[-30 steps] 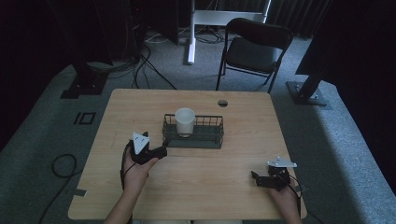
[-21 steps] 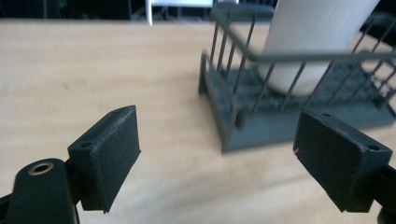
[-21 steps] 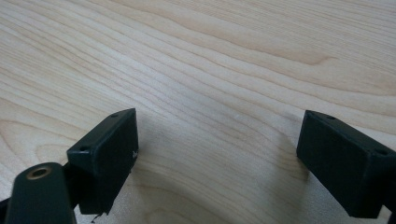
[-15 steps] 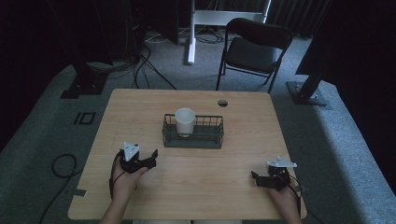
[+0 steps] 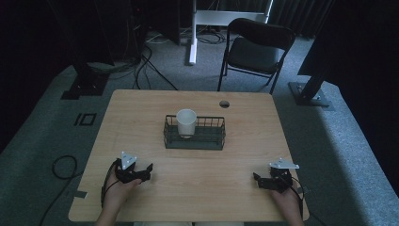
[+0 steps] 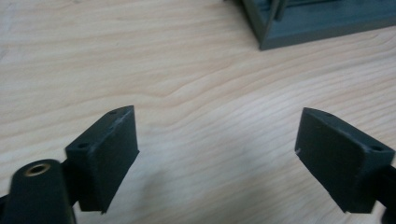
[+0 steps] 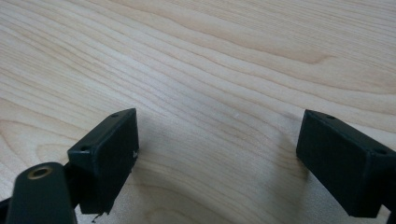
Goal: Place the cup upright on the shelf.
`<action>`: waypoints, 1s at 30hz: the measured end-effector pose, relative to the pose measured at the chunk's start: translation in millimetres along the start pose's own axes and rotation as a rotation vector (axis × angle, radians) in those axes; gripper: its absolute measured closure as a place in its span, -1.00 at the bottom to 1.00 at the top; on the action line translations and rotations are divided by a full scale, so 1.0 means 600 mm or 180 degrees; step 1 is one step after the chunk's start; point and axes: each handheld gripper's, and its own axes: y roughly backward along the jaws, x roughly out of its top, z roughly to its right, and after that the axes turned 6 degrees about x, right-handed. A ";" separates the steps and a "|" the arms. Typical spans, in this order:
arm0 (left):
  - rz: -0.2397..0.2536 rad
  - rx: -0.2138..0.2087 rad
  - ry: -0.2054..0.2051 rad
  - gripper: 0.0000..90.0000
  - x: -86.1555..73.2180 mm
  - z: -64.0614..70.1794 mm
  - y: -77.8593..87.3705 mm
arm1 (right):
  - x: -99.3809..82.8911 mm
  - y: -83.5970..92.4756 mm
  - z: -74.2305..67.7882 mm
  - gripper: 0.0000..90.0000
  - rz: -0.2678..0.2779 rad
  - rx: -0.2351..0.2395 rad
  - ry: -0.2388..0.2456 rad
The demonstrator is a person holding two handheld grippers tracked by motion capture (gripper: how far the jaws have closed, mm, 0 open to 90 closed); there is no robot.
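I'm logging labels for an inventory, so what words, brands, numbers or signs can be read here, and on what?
None can be read.
White cup: plain, no print shows.
Black wire basket: no label shows.
Left gripper and right gripper: bare black jaws, no markings.
Wooden table: only grain.

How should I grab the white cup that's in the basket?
Pinch the white cup by its top part, coming down from above. It stands upright and pokes out over the basket, whose wire walls block a grab from the side lower down.
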 end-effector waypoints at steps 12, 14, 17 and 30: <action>-0.0193 0.0042 -0.0008 -0.76 -0.016 -0.028 0.002 | 0.000 0.000 0.000 -0.72 0.0000 0.0000 -0.0001; -0.0249 0.0049 -0.0010 -0.76 -0.017 -0.033 0.002 | 0.000 0.000 0.000 -0.72 0.0000 0.0000 -0.0001; -0.0360 0.0008 -0.0023 -0.76 -0.019 -0.035 0.001 | 0.000 0.000 0.000 -0.72 0.0000 0.0000 -0.0001; -0.0418 0.0087 -0.0066 -0.78 -0.020 -0.028 -0.001 | 0.000 0.000 0.000 -0.72 0.0000 0.0000 0.0000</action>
